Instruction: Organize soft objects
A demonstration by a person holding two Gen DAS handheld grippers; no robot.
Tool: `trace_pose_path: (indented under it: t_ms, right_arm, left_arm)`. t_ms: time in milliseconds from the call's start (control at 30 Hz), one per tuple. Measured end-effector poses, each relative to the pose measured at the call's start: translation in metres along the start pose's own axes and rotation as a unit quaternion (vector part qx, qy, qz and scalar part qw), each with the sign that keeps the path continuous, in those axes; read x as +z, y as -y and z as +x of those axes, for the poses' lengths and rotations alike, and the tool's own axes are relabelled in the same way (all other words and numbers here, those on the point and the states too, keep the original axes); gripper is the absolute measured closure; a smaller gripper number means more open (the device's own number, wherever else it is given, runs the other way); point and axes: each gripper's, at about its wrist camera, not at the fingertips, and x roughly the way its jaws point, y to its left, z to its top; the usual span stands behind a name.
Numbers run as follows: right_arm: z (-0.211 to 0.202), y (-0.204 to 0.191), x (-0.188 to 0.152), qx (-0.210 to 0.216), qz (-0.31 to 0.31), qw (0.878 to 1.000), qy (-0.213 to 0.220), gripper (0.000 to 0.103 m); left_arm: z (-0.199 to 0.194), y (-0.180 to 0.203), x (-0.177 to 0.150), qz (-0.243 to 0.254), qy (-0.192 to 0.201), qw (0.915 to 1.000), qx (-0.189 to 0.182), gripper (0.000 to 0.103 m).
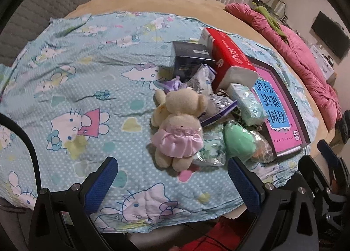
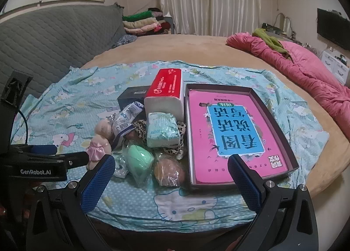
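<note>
Bedroom furniture is seen all around: a tan bed with a cartoon-print sheet (image 1: 72, 80) spread over it, and a pink quilt (image 2: 306, 71) lying well beyond the tools to the right; on the sheet a mixed heap is gathered. Ahead of the left gripper (image 1: 172, 176), almost between its fingers, a plush bear (image 1: 179, 124) in a pink skirt is lying; its jaws are held wide apart and nothing is gripped. The right gripper (image 2: 171, 174) is also spread open and empty; just in front of it a green soft toy (image 2: 139, 159) and a wrapped brown ball (image 2: 169, 171) are found, with a mint tissue pack (image 2: 163, 130) behind them and a red tissue box (image 2: 167, 89) further on. To its right a dark tray (image 2: 284, 132) with a pink book (image 2: 231, 132) inside is placed. Nothing seems to be sorted yet; the soft things are all in the heap, so the task is judged to be at its beginning.
</note>
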Motion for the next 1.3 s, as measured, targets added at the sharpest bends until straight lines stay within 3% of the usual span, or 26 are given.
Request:
trace_pose_path:
  t_ms: [533, 733, 967, 1067, 1300]
  right_arm:
    - [0.041, 0.002, 0.019, 0.008, -0.021, 1.000, -0.004, 0.000]
    - [0.073, -0.003, 0.026, 0.010, -0.052, 0.998, -0.028, 0.000]
    - [0.095, -0.002, 0.033, 0.015, -0.060, 0.998, -0.030, 0.001]
    - [0.105, -0.002, 0.036, 0.018, -0.060, 0.997, -0.036, 0.004]
    - [0.126, -0.006, 0.037, 0.024, -0.072, 0.996, -0.052, 0.025]
  left_arm:
    - [0.034, -0.008, 0.017, -0.014, -0.006, 0.9997, -0.018, 0.002]
    - [0.049, -0.007, 0.018, -0.011, -0.017, 0.9995, -0.026, 0.002]
    - [0.050, -0.007, 0.021, -0.009, -0.004, 0.9993, -0.035, 0.006]
    - [0.052, -0.011, 0.022, -0.017, -0.004, 0.9991, -0.040, 0.009]
    - [0.053, -0.012, 0.022, -0.019, 0.003, 0.9990, -0.041, 0.015]
